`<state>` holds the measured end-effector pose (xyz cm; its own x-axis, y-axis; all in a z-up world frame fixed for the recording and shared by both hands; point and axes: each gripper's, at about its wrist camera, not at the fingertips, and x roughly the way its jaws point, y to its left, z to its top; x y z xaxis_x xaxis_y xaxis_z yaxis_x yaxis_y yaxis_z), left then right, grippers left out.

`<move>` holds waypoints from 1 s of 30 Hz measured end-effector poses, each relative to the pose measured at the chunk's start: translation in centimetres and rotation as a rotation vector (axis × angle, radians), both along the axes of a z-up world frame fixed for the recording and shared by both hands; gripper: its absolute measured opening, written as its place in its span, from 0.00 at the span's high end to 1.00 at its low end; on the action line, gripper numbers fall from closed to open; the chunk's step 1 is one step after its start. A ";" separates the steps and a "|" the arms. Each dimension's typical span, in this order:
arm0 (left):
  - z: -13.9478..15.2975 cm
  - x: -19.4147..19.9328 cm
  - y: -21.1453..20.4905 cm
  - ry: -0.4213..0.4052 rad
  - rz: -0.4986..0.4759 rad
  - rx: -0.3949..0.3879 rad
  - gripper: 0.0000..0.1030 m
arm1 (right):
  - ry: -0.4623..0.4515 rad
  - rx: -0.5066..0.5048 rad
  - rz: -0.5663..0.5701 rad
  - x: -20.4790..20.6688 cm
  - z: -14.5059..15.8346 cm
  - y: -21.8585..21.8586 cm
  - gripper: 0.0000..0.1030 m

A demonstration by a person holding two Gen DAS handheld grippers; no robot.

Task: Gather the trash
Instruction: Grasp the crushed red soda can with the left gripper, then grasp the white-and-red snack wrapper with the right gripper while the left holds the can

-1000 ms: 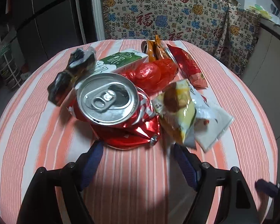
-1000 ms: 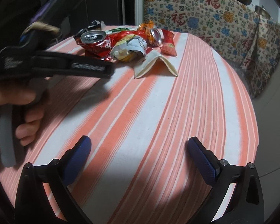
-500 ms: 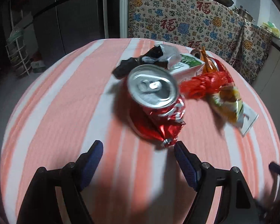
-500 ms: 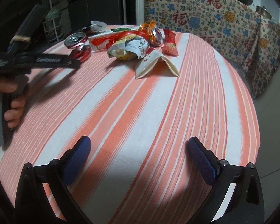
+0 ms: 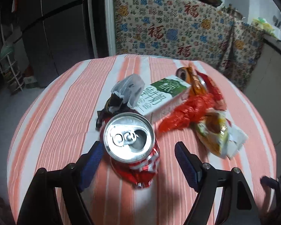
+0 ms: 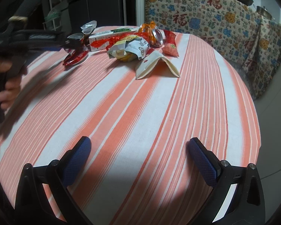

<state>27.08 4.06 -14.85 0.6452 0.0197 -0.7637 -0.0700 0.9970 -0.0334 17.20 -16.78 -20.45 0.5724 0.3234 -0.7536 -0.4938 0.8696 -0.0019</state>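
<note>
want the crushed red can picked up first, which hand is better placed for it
Left. The left gripper is open with the crushed red can between its fingers. The right gripper is open over bare striped tablecloth, with the trash pile across the table from it.

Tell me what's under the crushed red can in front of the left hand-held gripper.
The crushed red can sits on a shiny red foil wrapper, which sticks out at its near side. How far the wrapper runs beneath is covered.
</note>
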 end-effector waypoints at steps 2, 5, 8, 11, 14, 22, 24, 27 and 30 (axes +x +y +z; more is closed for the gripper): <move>-0.3 0.8 0.3 0.016 0.006 0.006 0.22 | 0.000 0.001 0.000 0.0 0.0 0.0 0.00; -0.3 0.4 0.7 0.011 -0.041 -0.002 0.56 | 0.003 0.002 0.000 0.2 0.1 0.0 0.00; -0.1 -1.1 0.7 0.019 -0.111 -0.005 0.56 | 0.005 0.003 0.001 0.1 0.1 0.1 0.00; 0.3 -3.8 0.2 0.030 -0.212 -0.017 0.56 | 0.006 0.003 0.000 0.2 0.1 0.2 0.00; 0.8 -6.3 -0.8 0.053 -0.326 -0.052 0.56 | 0.005 0.004 0.000 0.2 0.1 0.2 0.00; 0.4 -8.6 -1.8 0.012 -0.321 -0.008 0.27 | 0.005 0.004 -0.001 0.2 0.1 0.1 0.00; -0.3 -8.2 -1.9 0.027 -0.289 -0.001 0.27 | 0.004 0.005 -0.003 0.3 0.1 0.1 0.00; -1.0 -7.9 -1.3 0.036 -0.261 0.012 0.27 | 0.003 0.004 -0.004 0.3 0.1 0.1 0.00; -1.6 -8.2 -0.8 0.039 -0.240 0.035 0.27 | 0.004 0.004 -0.004 0.4 0.1 0.1 0.00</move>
<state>18.83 3.25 -16.47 0.6047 -0.1033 -0.7897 0.1682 0.9858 -0.0002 17.59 -16.70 -20.32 0.5708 0.3241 -0.7545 -0.4904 0.8715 0.0034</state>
